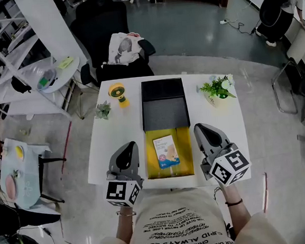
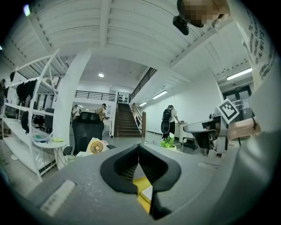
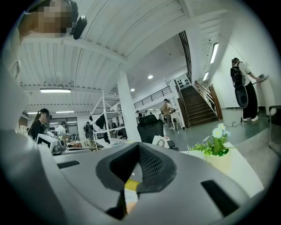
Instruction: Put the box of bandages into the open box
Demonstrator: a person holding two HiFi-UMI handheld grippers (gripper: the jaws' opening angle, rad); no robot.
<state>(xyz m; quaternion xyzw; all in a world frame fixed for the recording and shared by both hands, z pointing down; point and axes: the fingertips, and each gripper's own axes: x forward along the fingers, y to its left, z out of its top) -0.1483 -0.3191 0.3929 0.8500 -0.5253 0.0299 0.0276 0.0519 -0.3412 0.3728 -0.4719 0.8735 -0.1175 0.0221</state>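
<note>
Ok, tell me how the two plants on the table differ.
The left plant is smaller than the right plant. The right plant has white flowers; the left plant shows only leaves. The left plant stands left of the box, beside the fan; the right plant stands on the box's right. Both are green and upright.

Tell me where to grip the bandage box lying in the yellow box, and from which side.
Grip the bandage box across its two long edges, coming straight down. It lies flat on the floor of the yellow box, so only top and edges are exposed, and bare floor along both long sides likely leaves room for the jaws.
</note>
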